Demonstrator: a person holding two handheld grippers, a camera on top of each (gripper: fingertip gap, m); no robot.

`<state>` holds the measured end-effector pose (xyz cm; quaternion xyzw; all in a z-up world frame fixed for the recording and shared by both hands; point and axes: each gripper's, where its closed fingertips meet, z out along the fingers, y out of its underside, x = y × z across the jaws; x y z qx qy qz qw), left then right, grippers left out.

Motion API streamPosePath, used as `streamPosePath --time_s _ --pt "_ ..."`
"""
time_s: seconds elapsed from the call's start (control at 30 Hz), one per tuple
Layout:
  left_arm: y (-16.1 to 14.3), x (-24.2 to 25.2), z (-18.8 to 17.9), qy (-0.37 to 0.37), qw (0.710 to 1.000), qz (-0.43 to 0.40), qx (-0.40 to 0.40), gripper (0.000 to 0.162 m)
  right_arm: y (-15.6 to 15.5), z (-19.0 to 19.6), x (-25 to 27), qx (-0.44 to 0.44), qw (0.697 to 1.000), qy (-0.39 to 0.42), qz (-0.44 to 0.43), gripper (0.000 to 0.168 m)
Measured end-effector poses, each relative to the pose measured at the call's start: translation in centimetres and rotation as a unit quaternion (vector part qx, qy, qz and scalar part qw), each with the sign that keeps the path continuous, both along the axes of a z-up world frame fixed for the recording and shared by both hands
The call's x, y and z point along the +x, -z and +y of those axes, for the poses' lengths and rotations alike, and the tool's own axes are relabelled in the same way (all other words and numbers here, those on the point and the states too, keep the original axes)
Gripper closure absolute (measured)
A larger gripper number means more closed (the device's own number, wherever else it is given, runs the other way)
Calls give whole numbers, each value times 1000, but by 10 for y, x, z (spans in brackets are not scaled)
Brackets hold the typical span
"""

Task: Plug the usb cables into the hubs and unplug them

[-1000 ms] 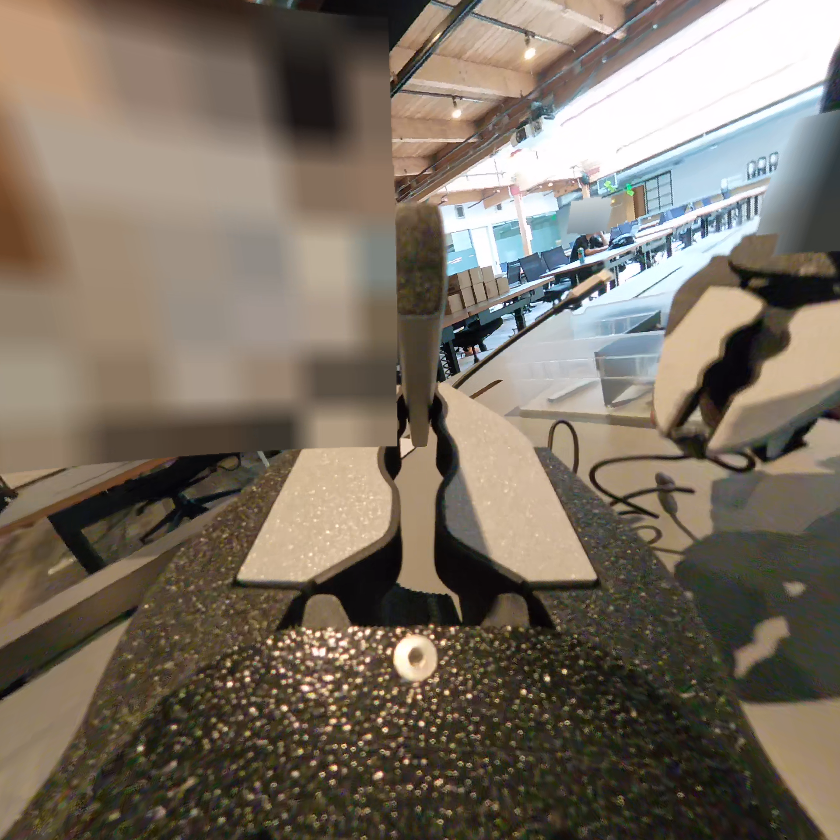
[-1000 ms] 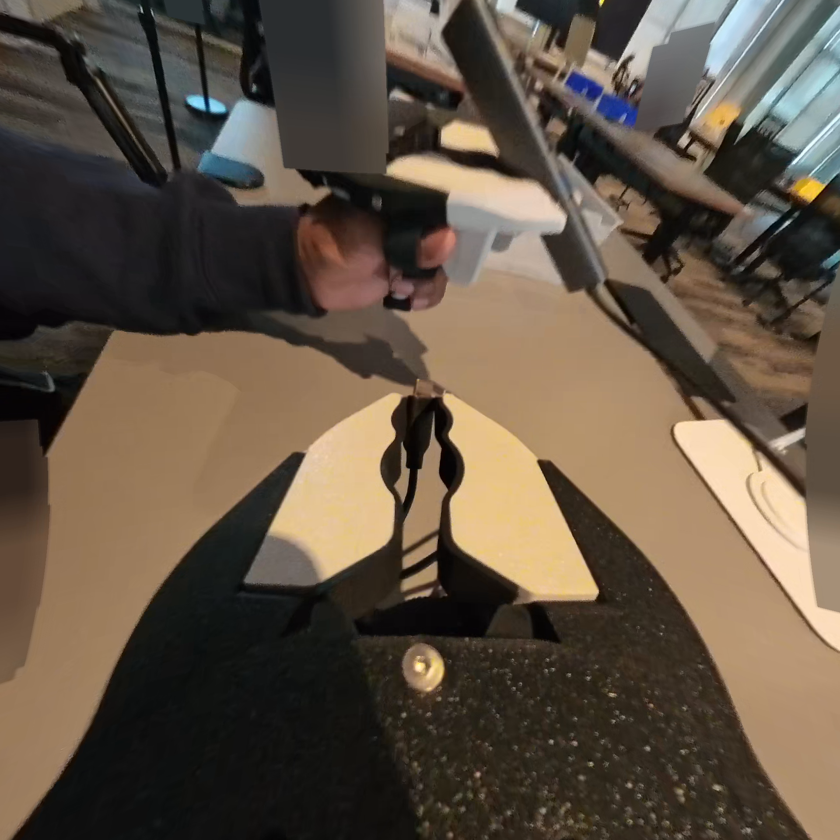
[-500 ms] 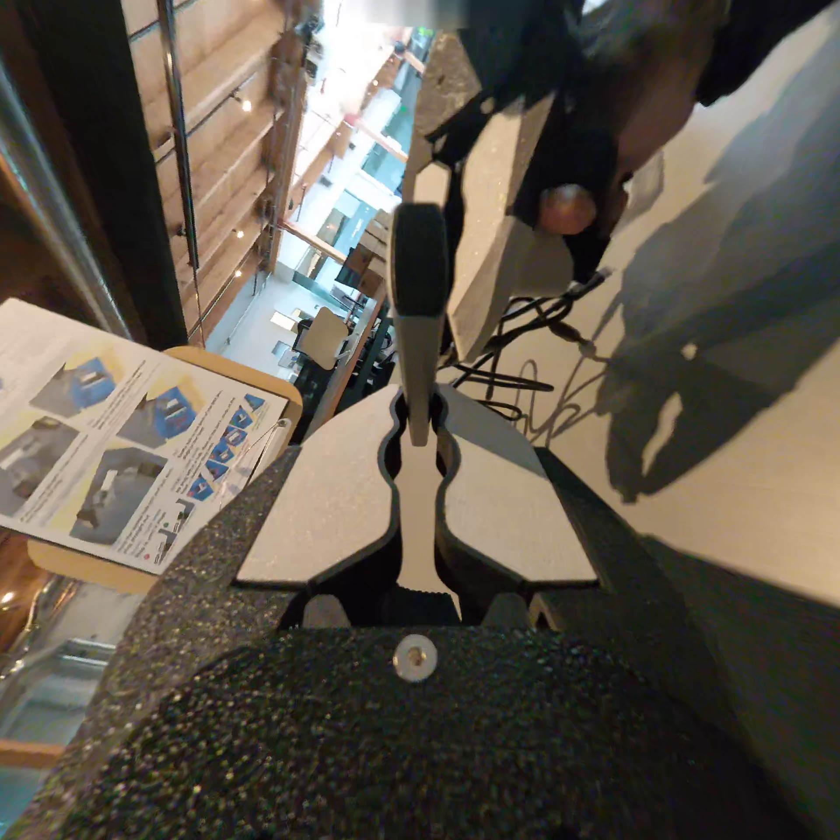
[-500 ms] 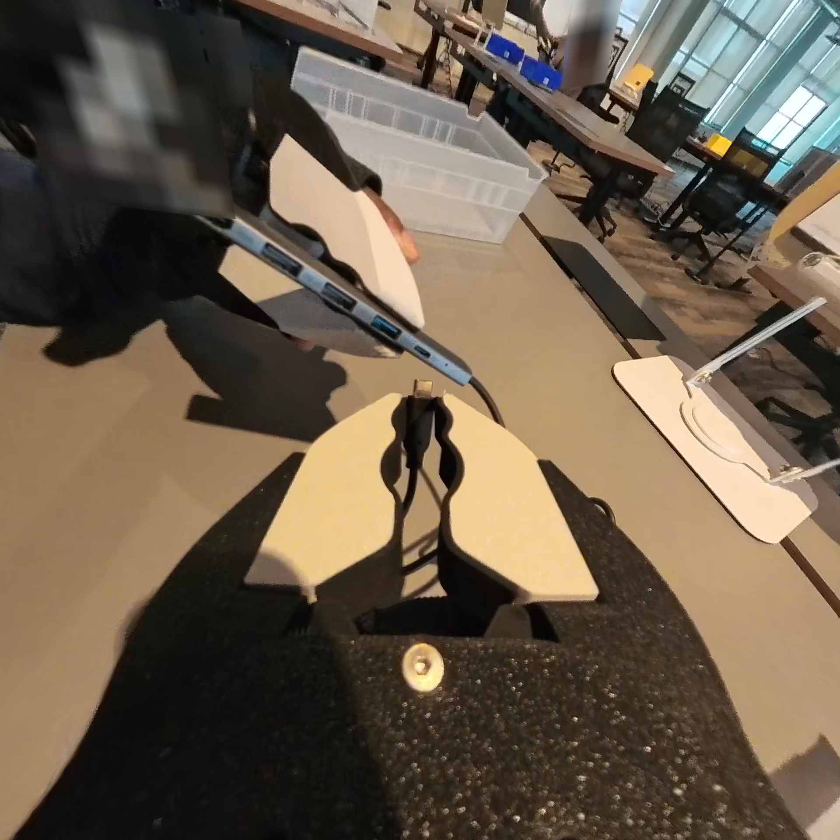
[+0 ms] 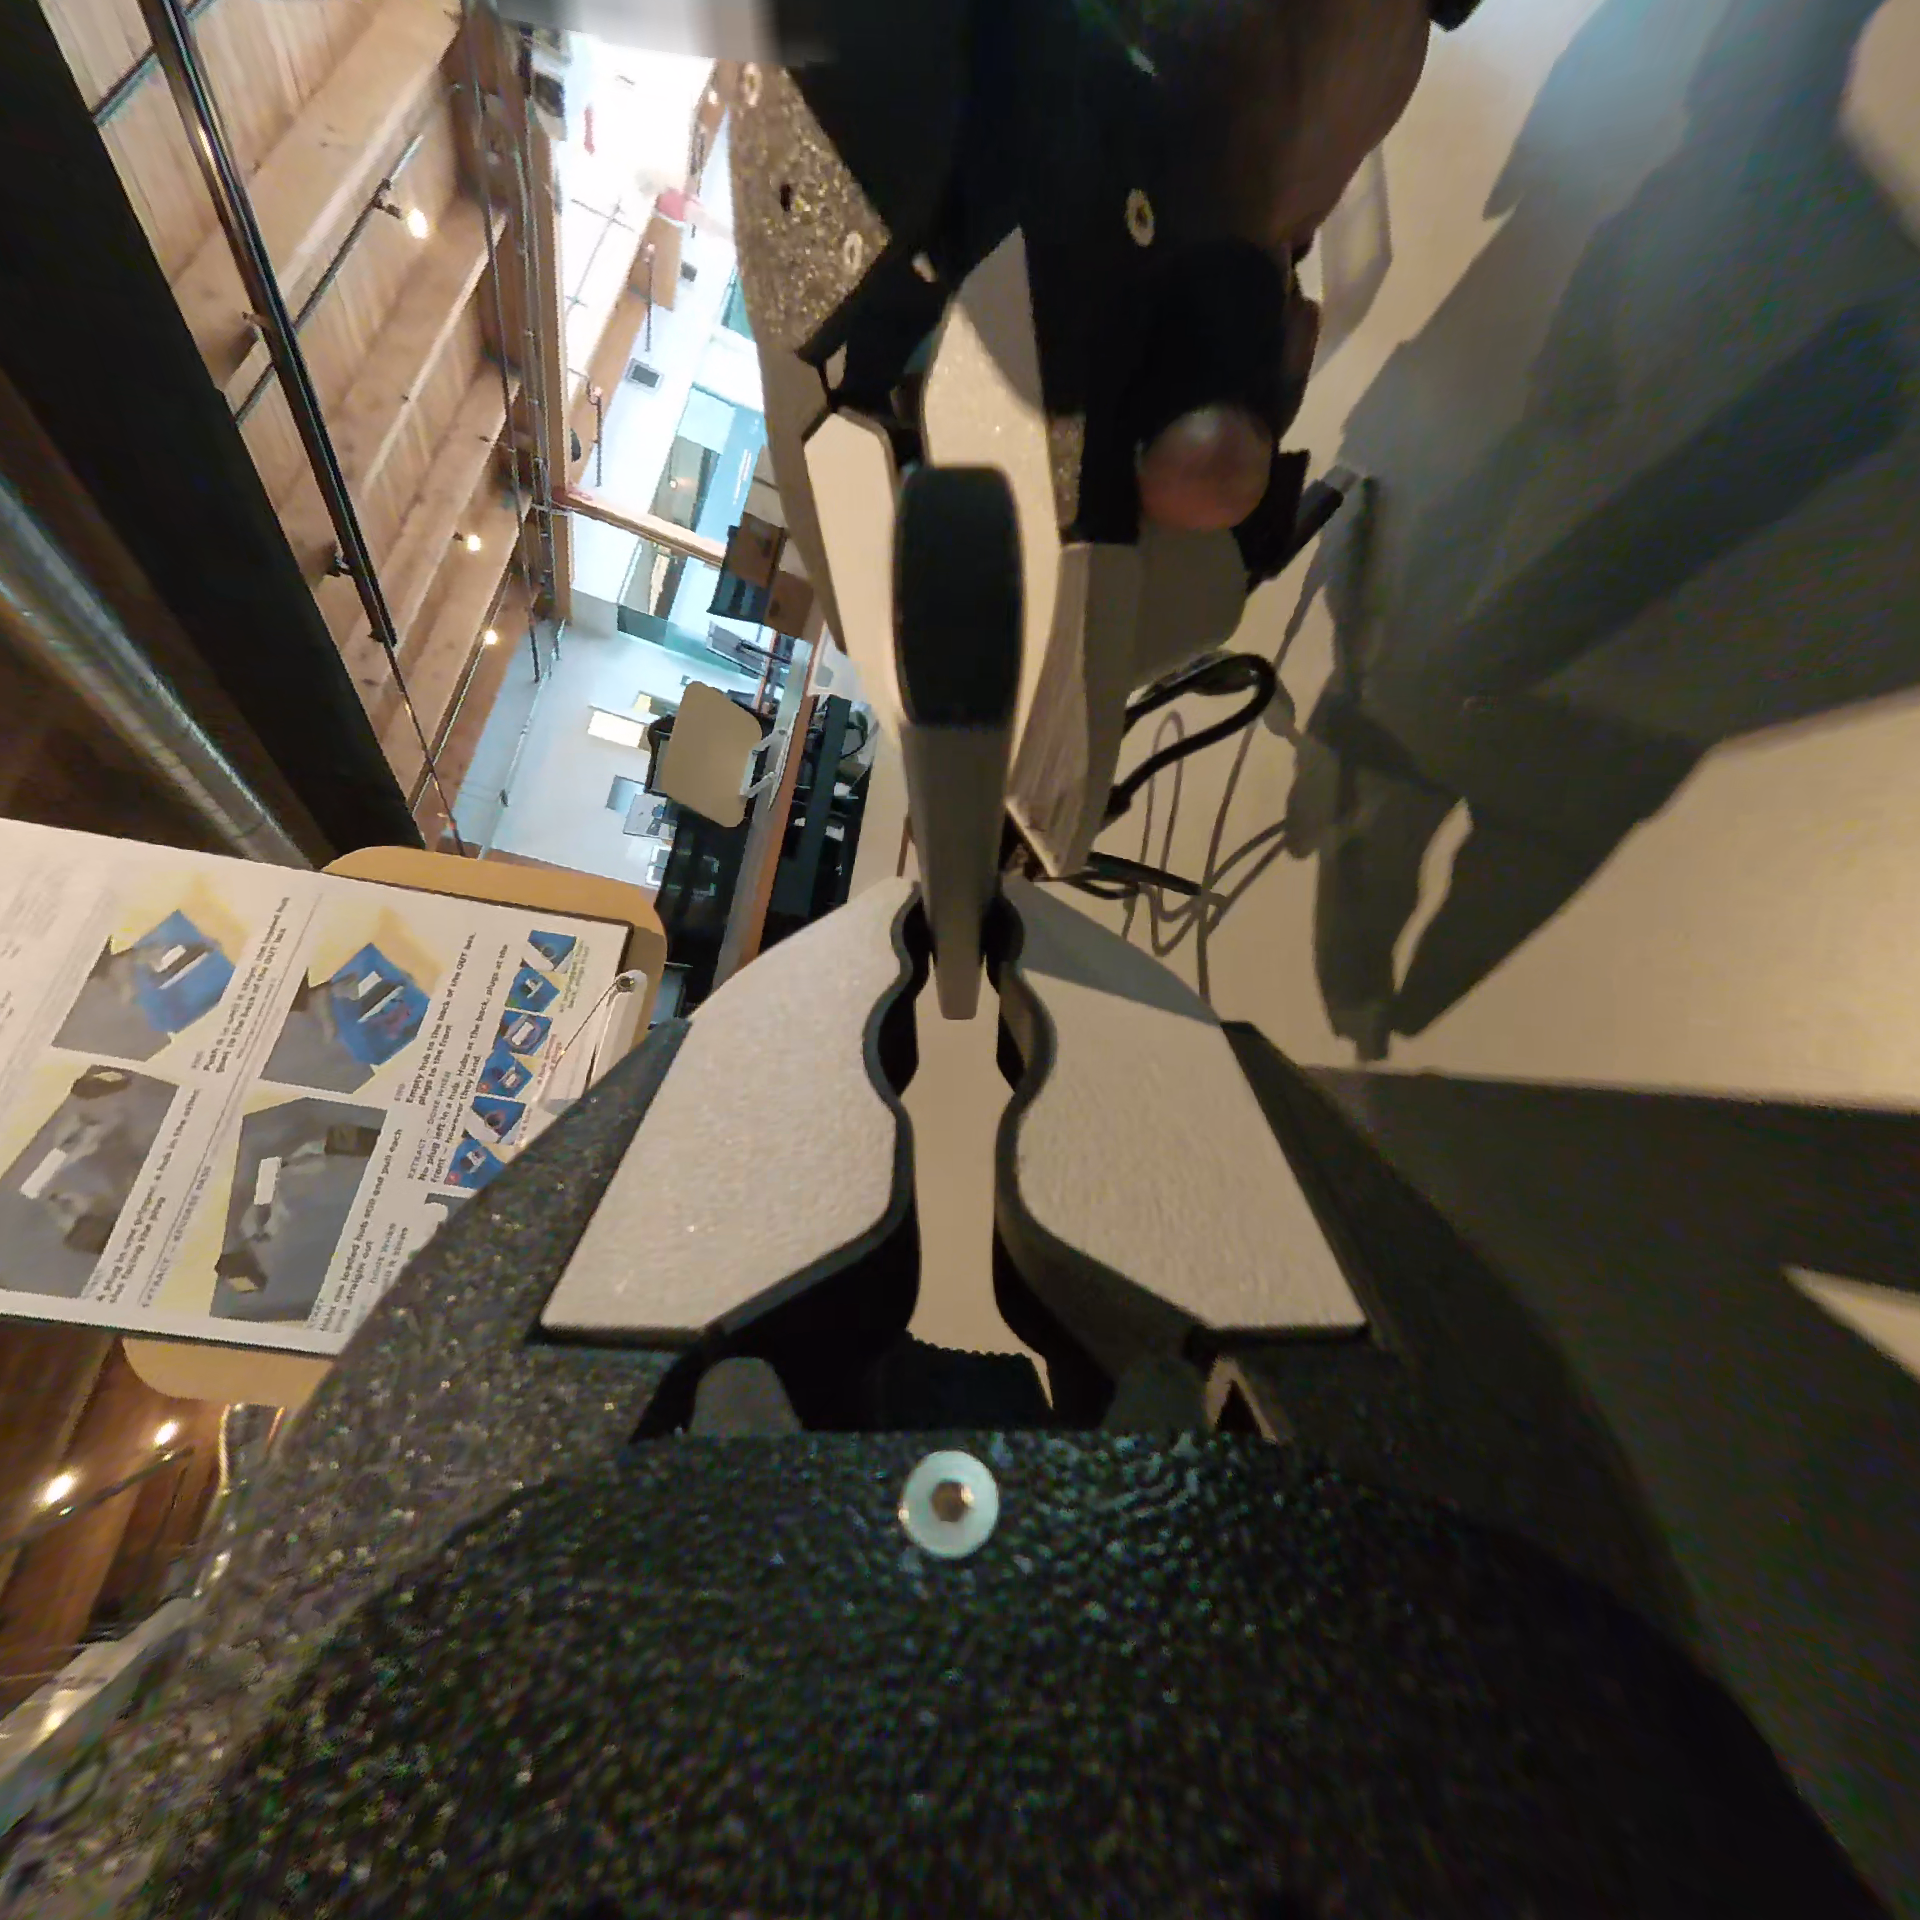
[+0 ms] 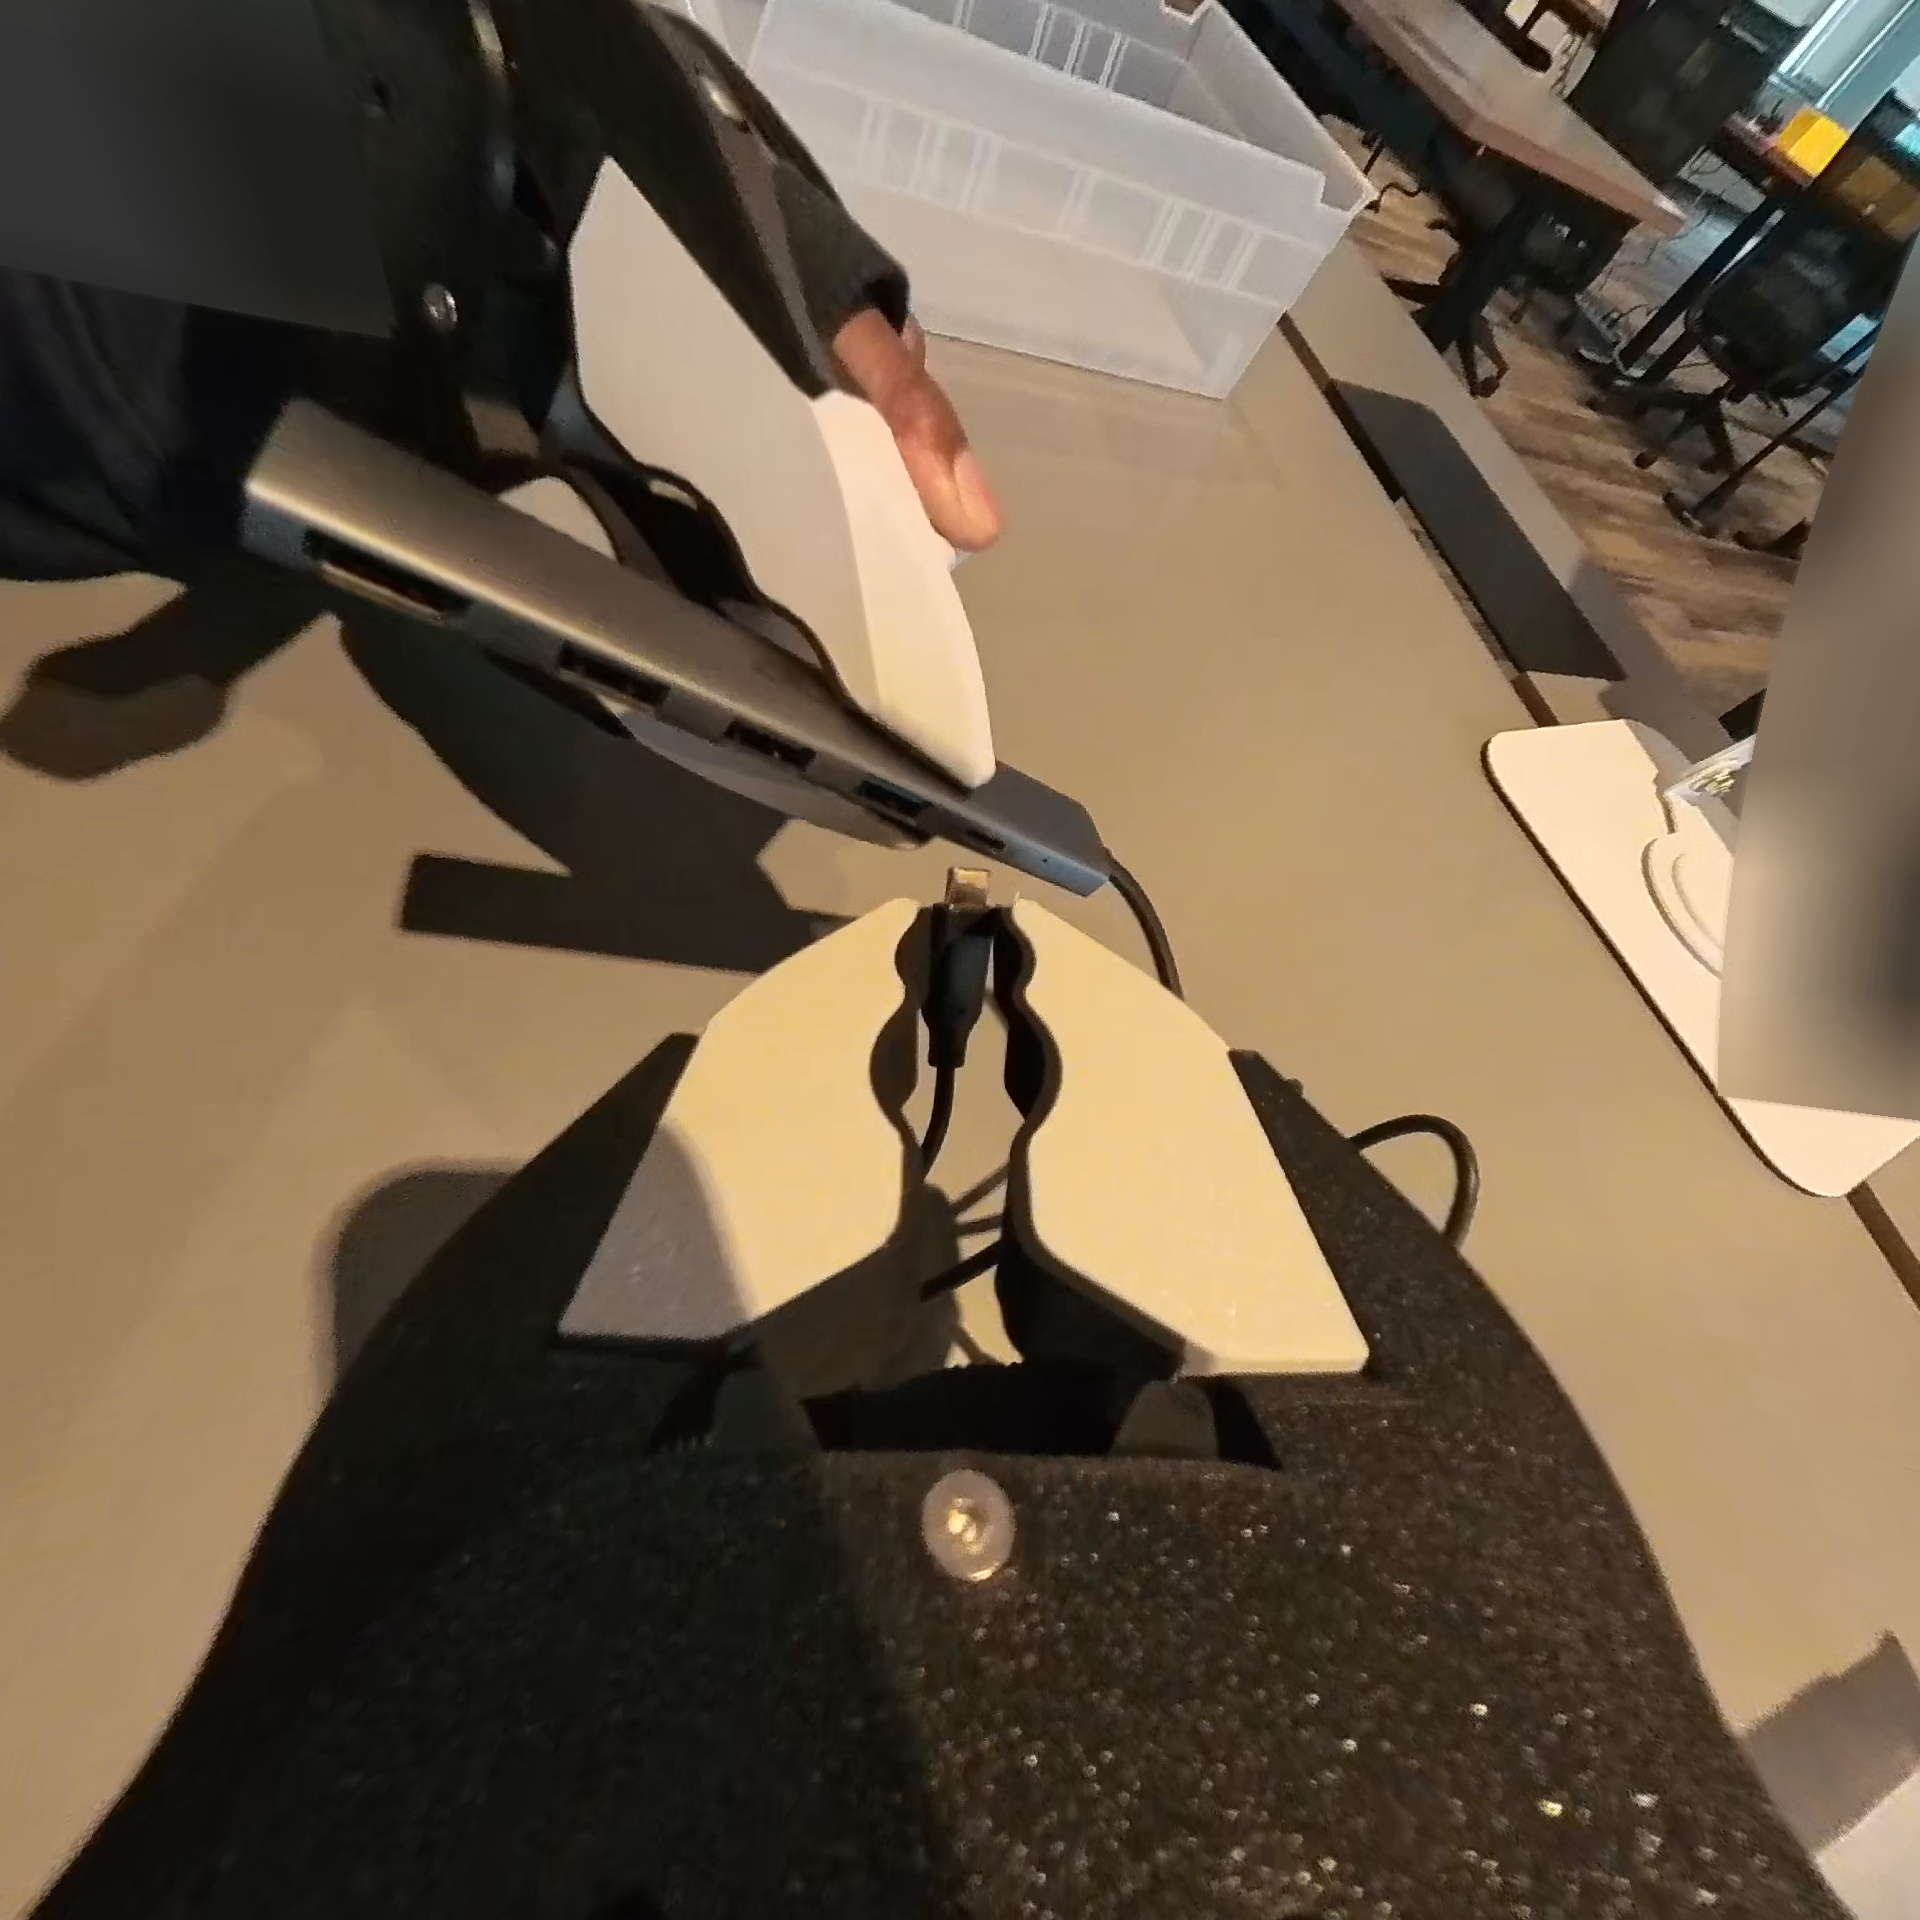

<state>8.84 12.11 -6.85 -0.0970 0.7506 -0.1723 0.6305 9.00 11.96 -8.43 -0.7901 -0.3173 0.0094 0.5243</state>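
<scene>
Grey tabletop (image 6: pixel 1299 623) fills the scene, with a clear plastic bin (image 6: pixel 1091 156) at its far edge and office desks beyond. Over it, the left gripper (image 6: pixel 831 665) is clamped on a slim grey USB hub (image 6: pixel 582 582), tilted so its row of ports faces the other tool; that pose reads as presenting the sockets for insertion. The hub's own black lead (image 6: pixel 1143 935) trails off its near end.

Nearer, the right gripper (image 6: pixel 964 914) is closed narrow on the black body of a USB cable plug (image 6: pixel 958 987), gripped far enough back that the metal tip juts past the fingertips, free to enter a socket. The tip sits just beside the hub's near-end ports, apart from them, so plugging in looks not yet done.

From the left wrist view, the hub (image 5: pixel 956 810) shows edge-on between the fingers, with loose cables (image 5: pixel 1184 831) on the table to its right and a printed instruction sheet (image 5: pixel 239 1091) at left.
</scene>
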Motion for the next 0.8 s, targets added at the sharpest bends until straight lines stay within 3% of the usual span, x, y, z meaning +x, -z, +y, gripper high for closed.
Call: streamPosePath --time_s 0.43,0.8 --pt "12 2 3 -10 999 29 10 152 15 -3 -2 -38 999 -14 -16 158" --pt "40 4 15 -34 994 102 31 152 30 -7 2 -66 996 -28 -46 158"
